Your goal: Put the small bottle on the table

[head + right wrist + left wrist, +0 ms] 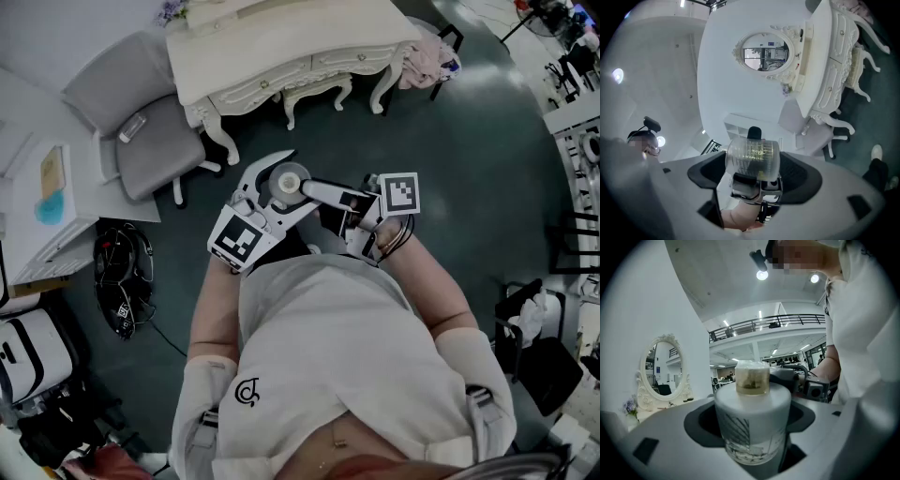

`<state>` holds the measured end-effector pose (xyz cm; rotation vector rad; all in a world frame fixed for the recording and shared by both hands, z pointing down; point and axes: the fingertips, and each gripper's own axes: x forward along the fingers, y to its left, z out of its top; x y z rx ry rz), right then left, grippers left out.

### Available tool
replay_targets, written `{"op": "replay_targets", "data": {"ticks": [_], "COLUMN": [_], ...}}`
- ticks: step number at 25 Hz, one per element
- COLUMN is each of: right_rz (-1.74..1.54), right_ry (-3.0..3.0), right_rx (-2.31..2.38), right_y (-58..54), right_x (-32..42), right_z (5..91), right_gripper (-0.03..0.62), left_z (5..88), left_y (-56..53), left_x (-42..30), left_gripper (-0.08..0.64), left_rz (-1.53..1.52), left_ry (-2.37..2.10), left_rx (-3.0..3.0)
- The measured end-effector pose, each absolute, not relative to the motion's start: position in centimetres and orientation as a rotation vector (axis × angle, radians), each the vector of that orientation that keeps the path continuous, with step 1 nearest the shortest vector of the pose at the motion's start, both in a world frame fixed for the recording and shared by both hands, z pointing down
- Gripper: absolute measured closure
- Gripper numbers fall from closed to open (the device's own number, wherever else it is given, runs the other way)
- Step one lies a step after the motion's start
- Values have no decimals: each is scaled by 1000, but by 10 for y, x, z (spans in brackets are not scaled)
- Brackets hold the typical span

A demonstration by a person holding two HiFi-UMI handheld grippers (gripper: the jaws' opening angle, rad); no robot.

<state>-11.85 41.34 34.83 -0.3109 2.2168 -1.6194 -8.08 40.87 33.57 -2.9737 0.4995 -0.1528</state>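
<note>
step: carry | my left claw point(753, 453) clamps the small bottle point(752, 404), my right claw point(753, 178) gapes around its end | next: reach the table point(281, 42), set it upright

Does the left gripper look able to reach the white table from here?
Probably not yet: the left gripper holds the small bottle close to the person's body, and the white table stands apart across dark floor. Nothing shows in between.
</note>
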Motion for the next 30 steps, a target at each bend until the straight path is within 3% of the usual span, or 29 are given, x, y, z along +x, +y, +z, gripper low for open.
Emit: {"op": "replay_targets", "data": {"ticks": [19,30], "right_rz": [-1661,-1671], "right_ry": [2180,2126], "right_rx": [-346,-390], "right_y": [419,348], "right_x": [-105,-87], "right_z": [357,371], "right_gripper": [227,227], "left_z": [344,358], "left_y": [414,344], "left_x": [-67,-49], "left_gripper": [210,210], "left_rz": [-173,-176], "left_ry": [466,403], "left_rx": [-3010,-3045]}}
